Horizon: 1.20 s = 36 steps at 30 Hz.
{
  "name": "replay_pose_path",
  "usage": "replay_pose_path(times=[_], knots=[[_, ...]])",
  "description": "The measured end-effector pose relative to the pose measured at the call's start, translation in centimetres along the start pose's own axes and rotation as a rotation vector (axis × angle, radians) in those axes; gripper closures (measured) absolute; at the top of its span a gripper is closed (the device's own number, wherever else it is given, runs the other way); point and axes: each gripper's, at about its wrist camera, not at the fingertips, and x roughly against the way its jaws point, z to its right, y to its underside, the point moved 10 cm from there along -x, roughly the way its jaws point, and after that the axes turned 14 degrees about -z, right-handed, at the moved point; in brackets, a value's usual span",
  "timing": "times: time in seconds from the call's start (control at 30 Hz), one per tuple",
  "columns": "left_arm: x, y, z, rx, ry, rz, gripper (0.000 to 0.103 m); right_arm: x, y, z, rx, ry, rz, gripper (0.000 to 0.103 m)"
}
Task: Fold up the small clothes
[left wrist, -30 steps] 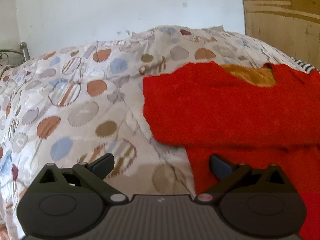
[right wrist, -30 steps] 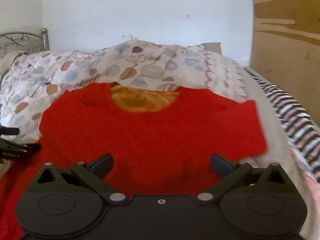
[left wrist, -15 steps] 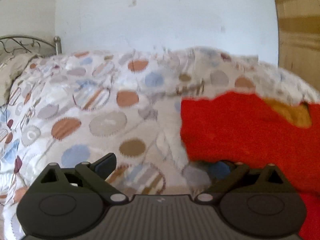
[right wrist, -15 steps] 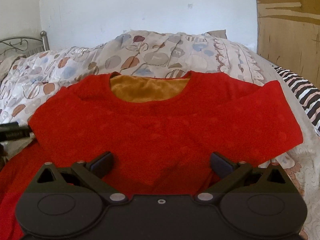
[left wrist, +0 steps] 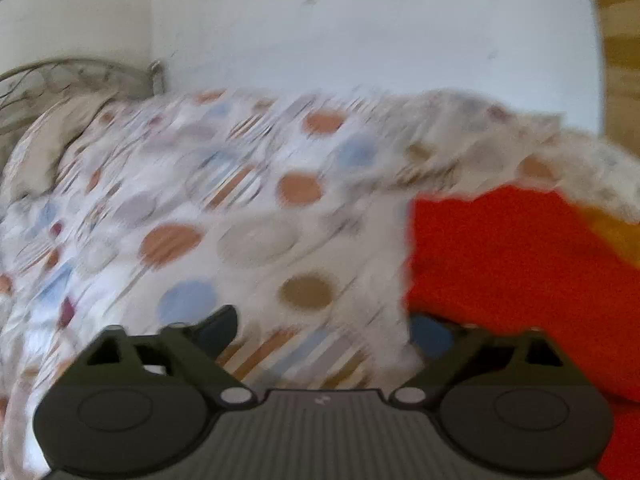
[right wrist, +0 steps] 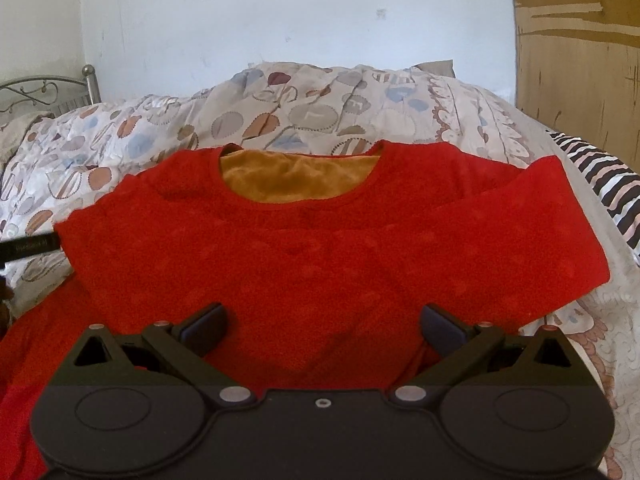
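- The left gripper (left wrist: pixel 322 330) has swung leftward to the left edge of the red fleece sweater with a mustard lining (right wrist: pixel 320 248); its jaws are closing, with only the spotted quilt (left wrist: pixel 240 240) between them.
- The sweater lies spread on the bed, sleeves already folded across its chest.
- The right gripper (right wrist: pixel 322 326) has sunk over the sweater's lower middle, jaws apart, holding nothing; a side fold looks next.

Open spotted quilt (left wrist: pixel 248 240) left of red sweater (right wrist: pixel 320 256); heaped quilt ridge (right wrist: pixel 320 104) behind collar, metal headboard (right wrist: pixel 44 92) far left, wooden panel (right wrist: pixel 580 40) right.
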Motion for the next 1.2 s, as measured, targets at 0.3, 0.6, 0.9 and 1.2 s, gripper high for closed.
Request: replay_pose_path(times=[0.3,0.6,0.9,1.2], knots=[[0.7,0.6,-2.1,0.055,0.065,-0.060,0.013,0.0,0.1,0.0,0.001,0.001,0.000,0.000],[6.7,2.1,-3.1,0.034,0.147,-0.045,0.000,2.7,0.3,0.7,-0.045,-0.036,0.023,0.000],[13.0,7.4,-3.5,-0.104,0.272,-0.071,0.000,10.9,8.6,1.0,0.119,0.053,0.006,0.000],[16.8,13.3,-5.7,-0.203,0.269,-0.092,0.000,17.2,16.4,2.3,0.244,0.167,0.024,0.000]])
